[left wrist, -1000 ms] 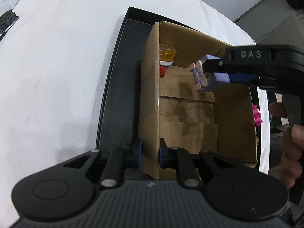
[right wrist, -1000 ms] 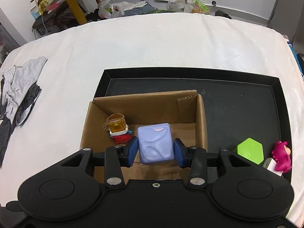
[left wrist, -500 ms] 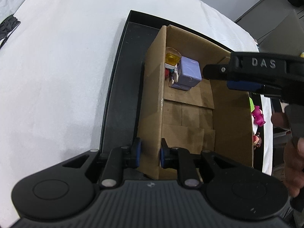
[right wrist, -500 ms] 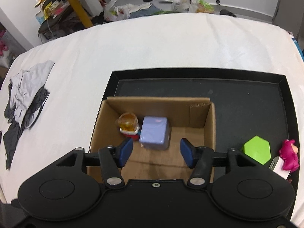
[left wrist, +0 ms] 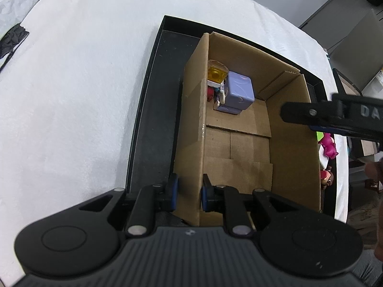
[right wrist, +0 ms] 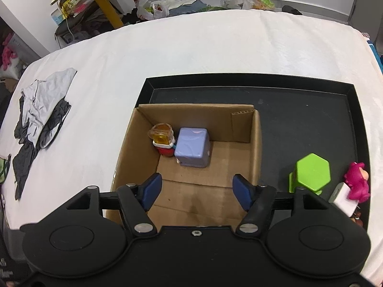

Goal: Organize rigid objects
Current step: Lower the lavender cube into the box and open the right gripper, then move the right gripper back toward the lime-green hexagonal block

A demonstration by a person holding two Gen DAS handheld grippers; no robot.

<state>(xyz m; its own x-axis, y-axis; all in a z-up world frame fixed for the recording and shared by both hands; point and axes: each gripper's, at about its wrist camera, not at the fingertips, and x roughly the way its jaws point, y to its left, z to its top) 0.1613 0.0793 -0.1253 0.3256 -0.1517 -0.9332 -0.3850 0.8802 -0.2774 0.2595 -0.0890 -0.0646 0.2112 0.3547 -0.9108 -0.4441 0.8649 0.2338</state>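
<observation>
An open cardboard box (right wrist: 255, 143) (left wrist: 294, 143) stands in a black tray (right wrist: 311, 110) (left wrist: 158, 100). Inside it, at the far left corner, a lilac cube (right wrist: 192, 147) (left wrist: 239, 91) lies next to a toy figure with a yellow top (right wrist: 163, 138) (left wrist: 216, 76). My left gripper (left wrist: 188, 192) is shut on the box's near left wall. My right gripper (right wrist: 195, 190) is open and empty, above the box's near side; its body also shows in the left wrist view (left wrist: 335, 117). A green hexagonal block (right wrist: 311, 174) and a pink figure (right wrist: 356, 184) (left wrist: 329, 147) sit in the tray right of the box.
The tray lies on a white cloth-covered table (right wrist: 191, 47). Grey and black clothing (right wrist: 40, 119) lies at the table's left. A small brown figure (left wrist: 326, 178) sits at the tray's right edge. Clutter lies on the floor beyond the table.
My right gripper opened and let go of the lilac cube, which now rests in the box beside the yellow-topped figure. The right gripper then drew back and up. The left gripper kept its hold.
</observation>
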